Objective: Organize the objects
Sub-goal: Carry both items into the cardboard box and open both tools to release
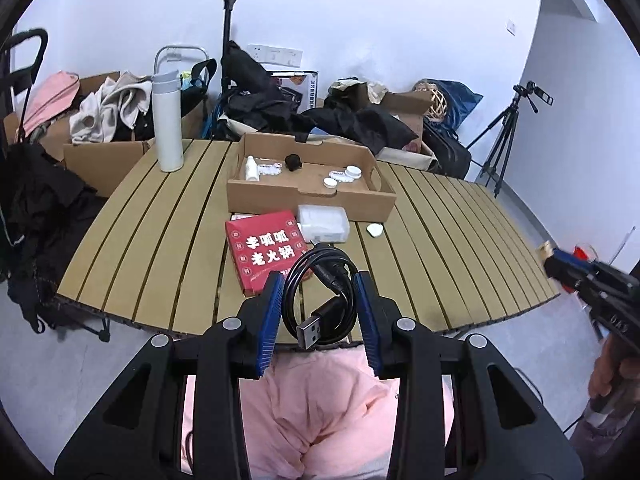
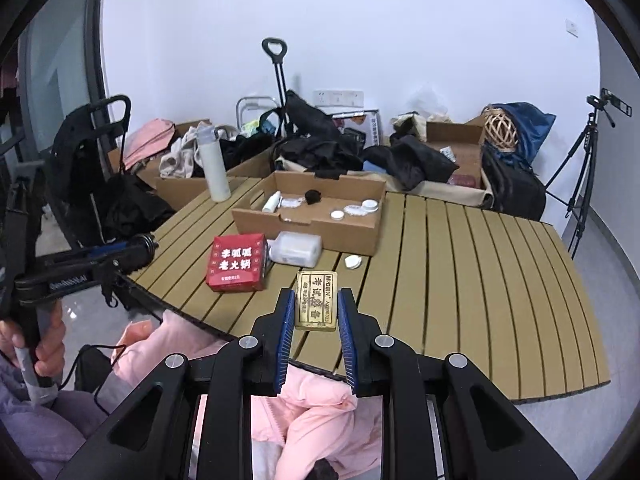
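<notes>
- Risk, left: the coiled black USB cable sits loosely between the blue pads of the left gripper; its plug end hangs toward the camera, so a tilt could let the springy coil slip or unwind.
- Risk, right: the small flat gold tin is pinched only by its edges in the right gripper; it could pivot or drop short of the open shallow cardboard box lying ahead.
- Pose: both grippers are held level near the table's closest edge, pointing forward, each clamped on its object, above the tan slatted table.
</notes>
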Motion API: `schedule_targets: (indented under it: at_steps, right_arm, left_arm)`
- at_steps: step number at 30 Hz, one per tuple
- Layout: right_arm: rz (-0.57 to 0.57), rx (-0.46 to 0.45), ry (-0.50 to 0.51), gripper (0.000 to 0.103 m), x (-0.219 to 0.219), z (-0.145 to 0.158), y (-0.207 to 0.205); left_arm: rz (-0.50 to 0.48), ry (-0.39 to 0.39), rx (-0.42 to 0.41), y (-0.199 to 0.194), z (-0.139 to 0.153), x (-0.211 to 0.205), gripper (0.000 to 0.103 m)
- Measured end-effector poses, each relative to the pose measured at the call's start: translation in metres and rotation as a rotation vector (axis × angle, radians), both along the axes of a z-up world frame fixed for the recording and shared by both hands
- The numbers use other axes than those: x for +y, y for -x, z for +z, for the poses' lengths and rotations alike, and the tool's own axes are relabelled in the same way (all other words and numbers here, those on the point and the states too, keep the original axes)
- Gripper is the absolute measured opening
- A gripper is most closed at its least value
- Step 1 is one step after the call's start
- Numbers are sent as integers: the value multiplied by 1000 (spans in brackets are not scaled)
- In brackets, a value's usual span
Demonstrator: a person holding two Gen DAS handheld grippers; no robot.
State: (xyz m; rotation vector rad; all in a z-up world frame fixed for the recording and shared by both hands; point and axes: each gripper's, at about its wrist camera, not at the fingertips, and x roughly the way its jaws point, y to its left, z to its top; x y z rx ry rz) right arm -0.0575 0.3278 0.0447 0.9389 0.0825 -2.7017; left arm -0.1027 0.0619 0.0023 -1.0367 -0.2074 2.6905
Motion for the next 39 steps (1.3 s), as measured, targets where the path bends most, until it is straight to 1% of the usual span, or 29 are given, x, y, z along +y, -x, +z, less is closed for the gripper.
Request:
schedule_targets:
  at_steps: [3,5,7,8,10,11,12,13,15,16,17,18,19,20,22,23,24,25,26,27,28,29,30,31,32,33,35,37,39]
  right_arm:
    - [35,-19,13,24,-10,-5,20]
    - [50,-44,8,24,-19,-8,43]
    - [81,-55,8,24,-29,-11,72]
    - [98,-63,18,24,-33,-13,89]
    - [117,-79,41,24,-39,-17,131]
    - [115,-105,62,24,-42,-23,165]
    - [111,-126,81,24,-42,-26,187]
    - [96,-159,109,24,-42,-32,219]
    - [60,-199,126,24,-43,-41,275]
    - [53,-217,139,24,-45,-46,302]
    - [36,-246,143,24,-48,-55,336]
    - [23,-270,138,24,-50,-63,360]
    - [6,-297,129,24,-54,-75,387]
    - [-19,-335,116,24,-59,-92,418]
    - [-65,-397,75,24,-65,-121,458]
    - [-82,-426,66,24,-66,-135,474]
    - [-96,-452,66,24,-67,-149,490]
    - [-113,-468,70,24,-65,-160,499]
    - [-127,-484,76,24,-63,-168,509]
    - [-132,-509,82,24,-62,-176,516]
    - [-136,-524,75,27,-62,-181,520]
    - [-143,-507,61,31,-62,-183,521]
    - [-142,-467,52,36,-63,-180,518]
    - [-137,-438,44,55,-63,-175,516]
    - [-131,-417,35,82,-64,-171,513]
    - [-122,-405,37,87,-65,-166,510]
    - [-106,-381,80,87,-63,-149,499]
    - [-86,-354,102,87,-61,-131,485]
    - [-42,-293,115,87,-58,-105,454]
  left_arm:
    - [-7,-35,-28,29,1,-16,32]
    - [-25,-74,-31,53,5,-24,32]
    - [-38,-94,-29,87,7,-30,32]
    - [-52,-97,-44,109,6,-29,32]
    - [-73,-113,-103,166,1,-26,32]
    - [-90,-120,-129,190,-2,-21,32]
    - [-89,-122,-157,214,-7,-18,32]
    - [-78,-111,-188,240,-13,-14,32]
    - [-85,-84,-248,294,-32,-3,32]
    - [-72,-80,-287,319,-42,0,32]
    - [-64,-67,-329,346,-55,4,32]
    - [-65,-41,-351,371,-66,9,32]
    - [-50,-6,-361,387,-74,13,32]
    - [-7,38,-370,408,-85,15,32]
    - [36,89,-366,436,-103,16,33]
    - [88,116,-371,449,-114,14,33]
    - [124,118,-375,455,-121,11,34]
    - [137,96,-382,461,-127,8,34]
    - [135,56,-386,464,-131,4,38]
    - [129,27,-381,463,-133,1,49]
    - [117,5,-366,461,-132,-1,53]
    - [103,-3,-341,458,-129,-2,58]
    - [93,-1,-318,455,-124,-2,58]
    - [81,1,-296,450,-118,-3,59]
    - [70,2,-274,444,-109,-5,62]
    - [66,4,-259,436,-100,-8,66]
    - [59,19,-241,417,-82,-14,69]
    - [59,61,-210,386,-63,-19,74]
    - [61,117,-129,339,-43,-27,85]
